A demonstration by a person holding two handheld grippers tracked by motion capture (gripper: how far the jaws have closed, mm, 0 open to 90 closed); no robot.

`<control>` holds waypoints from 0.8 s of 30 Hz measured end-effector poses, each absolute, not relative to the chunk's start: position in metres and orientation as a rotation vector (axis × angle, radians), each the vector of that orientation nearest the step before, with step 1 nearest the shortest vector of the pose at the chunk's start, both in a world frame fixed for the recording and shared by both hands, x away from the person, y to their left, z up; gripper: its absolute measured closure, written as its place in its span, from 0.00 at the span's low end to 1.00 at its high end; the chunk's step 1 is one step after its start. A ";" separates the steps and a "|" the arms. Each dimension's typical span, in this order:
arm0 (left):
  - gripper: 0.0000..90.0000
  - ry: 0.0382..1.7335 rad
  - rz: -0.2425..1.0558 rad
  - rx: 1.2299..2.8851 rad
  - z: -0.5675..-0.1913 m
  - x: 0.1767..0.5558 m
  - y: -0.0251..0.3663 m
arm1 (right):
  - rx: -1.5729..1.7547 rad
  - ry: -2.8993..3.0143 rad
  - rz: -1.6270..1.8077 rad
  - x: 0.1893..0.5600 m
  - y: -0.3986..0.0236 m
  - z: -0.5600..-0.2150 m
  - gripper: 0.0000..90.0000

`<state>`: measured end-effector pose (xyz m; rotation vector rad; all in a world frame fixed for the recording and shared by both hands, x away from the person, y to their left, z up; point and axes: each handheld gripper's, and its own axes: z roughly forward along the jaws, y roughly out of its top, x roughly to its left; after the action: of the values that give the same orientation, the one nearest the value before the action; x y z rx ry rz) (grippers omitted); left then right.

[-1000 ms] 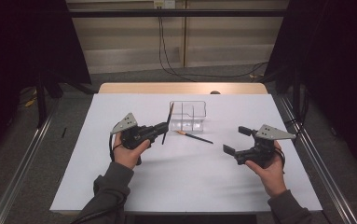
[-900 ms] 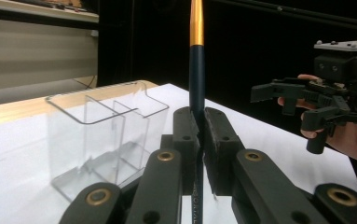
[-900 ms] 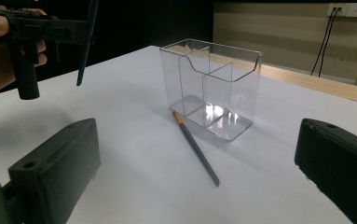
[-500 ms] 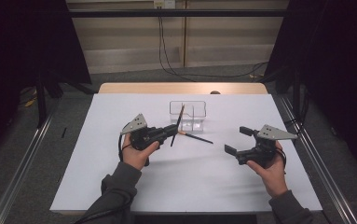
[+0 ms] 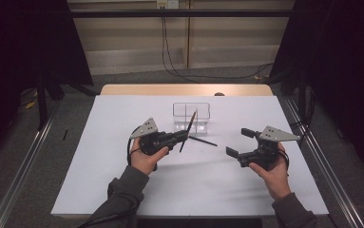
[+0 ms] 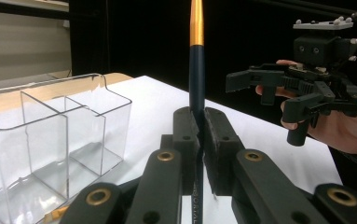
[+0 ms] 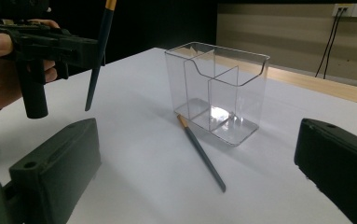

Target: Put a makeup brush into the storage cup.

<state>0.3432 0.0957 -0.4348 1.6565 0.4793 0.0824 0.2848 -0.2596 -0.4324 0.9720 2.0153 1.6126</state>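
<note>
High view, left to right: left gripper (image 5: pixel 182 138) clamped on a dark pencil (image 5: pixel 187 131), long axis upright and leaning toward one o'clock, clear organizer (image 5: pixel 191 115) just beyond at twelve, nearer this hand. Compartments bare; second pencil (image 5: pixel 203 141) flat on table (image 5: pixel 99 180) beside it. Right gripper (image 5: pixel 239 142) wide, holding nothing.

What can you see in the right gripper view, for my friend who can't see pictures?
A clear plastic holder with compartments stands on a white table, with a dark pencil lying at its base. At upper left, the left gripper holds another pencil above the table, while the right gripper waits open.
</note>
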 end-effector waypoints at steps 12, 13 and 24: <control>0.94 0.464 0.069 1.675 -0.438 0.340 0.087 | 0.965 2.022 1.625 0.287 -0.254 -0.431 0.00; 0.94 0.468 0.068 1.676 -0.439 0.339 0.086 | 0.964 2.018 1.625 0.287 -0.254 -0.431 0.00; 0.94 0.449 0.046 1.684 -0.441 0.336 0.078 | 0.969 2.011 1.660 0.288 -0.246 -0.427 0.01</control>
<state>0.3365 0.0777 -0.4406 1.6844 0.4485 0.0456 0.2881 -0.2458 -0.4265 0.9691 2.0114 1.6602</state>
